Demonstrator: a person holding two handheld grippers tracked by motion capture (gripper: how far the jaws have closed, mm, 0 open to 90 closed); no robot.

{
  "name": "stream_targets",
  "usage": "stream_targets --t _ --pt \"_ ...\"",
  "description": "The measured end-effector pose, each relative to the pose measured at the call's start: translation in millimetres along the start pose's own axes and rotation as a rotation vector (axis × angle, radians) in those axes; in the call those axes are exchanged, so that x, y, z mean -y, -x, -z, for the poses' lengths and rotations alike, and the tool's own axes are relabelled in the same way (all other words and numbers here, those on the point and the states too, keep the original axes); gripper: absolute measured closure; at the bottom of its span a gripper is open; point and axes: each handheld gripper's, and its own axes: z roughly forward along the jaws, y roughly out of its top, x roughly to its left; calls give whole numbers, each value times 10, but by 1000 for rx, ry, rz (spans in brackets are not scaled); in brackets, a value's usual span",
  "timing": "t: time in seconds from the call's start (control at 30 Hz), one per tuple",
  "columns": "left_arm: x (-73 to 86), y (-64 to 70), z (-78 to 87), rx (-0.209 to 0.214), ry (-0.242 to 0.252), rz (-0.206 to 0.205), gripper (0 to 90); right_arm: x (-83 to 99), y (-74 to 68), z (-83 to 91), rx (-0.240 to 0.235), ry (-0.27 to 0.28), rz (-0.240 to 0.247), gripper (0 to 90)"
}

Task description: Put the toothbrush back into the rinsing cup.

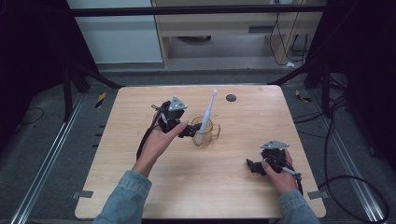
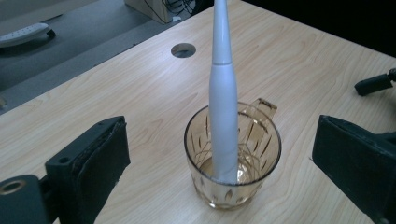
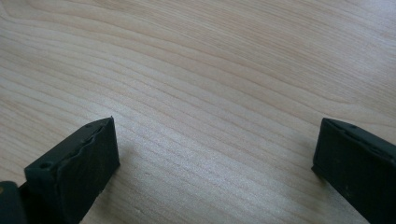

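Toothbrush (image 2: 223, 116) is stood upright in amber glass mug (image 2: 233, 161) at table (image 1: 140, 191) centre. Left gripper (image 2: 219, 154) is spread wide around mug, evidently for clearance; right gripper (image 3: 217, 154) is parked wide, holding nothing.

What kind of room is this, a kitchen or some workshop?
Most likely a lab or recording workspace, not a kitchen: a bare wooden table stands inside a dark metal frame, cables trail across the grey floor, and a person holds a left gripper.
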Motion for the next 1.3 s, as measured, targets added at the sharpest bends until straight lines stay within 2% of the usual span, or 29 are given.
stream_targets --t 0.23,0.67,0.8,0.9,1.3 --pt "172 -130 75 -21 -11 32 33 0 0 0 1 0 0 4" --pt "454 -305 196 -47 -40 65 33 1 -3 4 -1 -3 -5 4" --pt "545 -356 201 -58 -44 80 33 2 -2 3 1 -2 -2 3" --pt "606 -395 200 -64 -54 67 34 2 -2 4 1 -2 -3 3" --pt "883 -525 144 -99 -107 102 37 5 2 0 3 1 8 4"
